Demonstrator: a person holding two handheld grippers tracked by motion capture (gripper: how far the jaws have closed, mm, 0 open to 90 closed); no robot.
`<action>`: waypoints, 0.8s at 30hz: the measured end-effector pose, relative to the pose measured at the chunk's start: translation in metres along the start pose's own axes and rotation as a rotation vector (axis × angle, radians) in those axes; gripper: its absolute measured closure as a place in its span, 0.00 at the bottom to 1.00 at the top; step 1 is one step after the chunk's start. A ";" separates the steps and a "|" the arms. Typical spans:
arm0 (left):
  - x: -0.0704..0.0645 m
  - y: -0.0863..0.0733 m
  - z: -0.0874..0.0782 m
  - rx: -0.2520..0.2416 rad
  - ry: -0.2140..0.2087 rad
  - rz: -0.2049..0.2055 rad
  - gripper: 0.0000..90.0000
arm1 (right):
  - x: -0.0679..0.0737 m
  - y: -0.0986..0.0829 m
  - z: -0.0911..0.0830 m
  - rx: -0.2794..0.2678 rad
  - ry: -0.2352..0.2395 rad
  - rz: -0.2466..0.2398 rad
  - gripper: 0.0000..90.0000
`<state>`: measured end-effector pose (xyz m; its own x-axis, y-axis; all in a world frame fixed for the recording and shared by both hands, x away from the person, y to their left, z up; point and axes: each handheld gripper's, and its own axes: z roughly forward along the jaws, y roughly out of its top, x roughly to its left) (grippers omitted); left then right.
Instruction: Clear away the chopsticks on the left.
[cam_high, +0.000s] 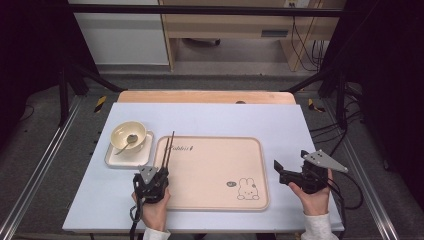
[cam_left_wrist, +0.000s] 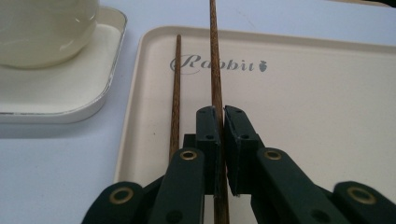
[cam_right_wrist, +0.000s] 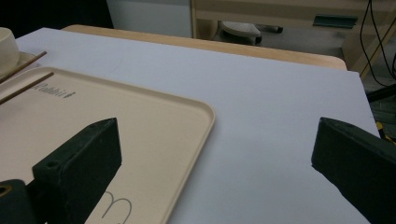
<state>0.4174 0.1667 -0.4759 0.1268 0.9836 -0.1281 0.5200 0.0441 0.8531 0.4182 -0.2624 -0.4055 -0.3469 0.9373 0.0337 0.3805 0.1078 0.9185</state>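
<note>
A wooden table (cam_high: 205, 96) is covered by a smooth pale blue mat (cam_high: 210, 120), with grey floor around it. A flat beige tray (cam_high: 210, 172) with round corners and a rabbit picture is laid on the mat. One thin brown chopstick (cam_left_wrist: 215, 70) is pinched between the pressed-together jaws of the left gripper (cam_left_wrist: 223, 121); the other chopstick (cam_left_wrist: 176, 93) is left lying on the tray. A round cream bowl (cam_high: 128, 135) is set on a square plate (cam_high: 116, 159). The right gripper (cam_right_wrist: 215, 154) is held wide open beside the tray.

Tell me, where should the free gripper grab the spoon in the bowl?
Probably by the handle end of the spoon, which sticks out over the near-left rim of the bowl. Come from above on that side; the scoop end lies down inside.
</note>
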 end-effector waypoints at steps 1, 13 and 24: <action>0.000 -0.001 0.001 0.004 0.006 -0.002 0.94 | 0.000 0.000 0.000 0.000 0.001 0.003 0.02; 0.003 -0.003 0.007 0.047 0.028 -0.007 0.94 | 0.000 0.000 0.000 0.001 0.001 0.003 0.02; 0.000 -0.002 0.012 0.111 0.064 0.022 0.94 | 0.001 0.000 0.000 0.001 0.001 0.003 0.02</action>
<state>0.4267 0.1648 -0.4834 0.0875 0.9934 -0.0744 0.6082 0.0059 0.7938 0.4181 -0.2619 -0.4056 -0.3463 0.9374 0.0366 0.3820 0.1053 0.9181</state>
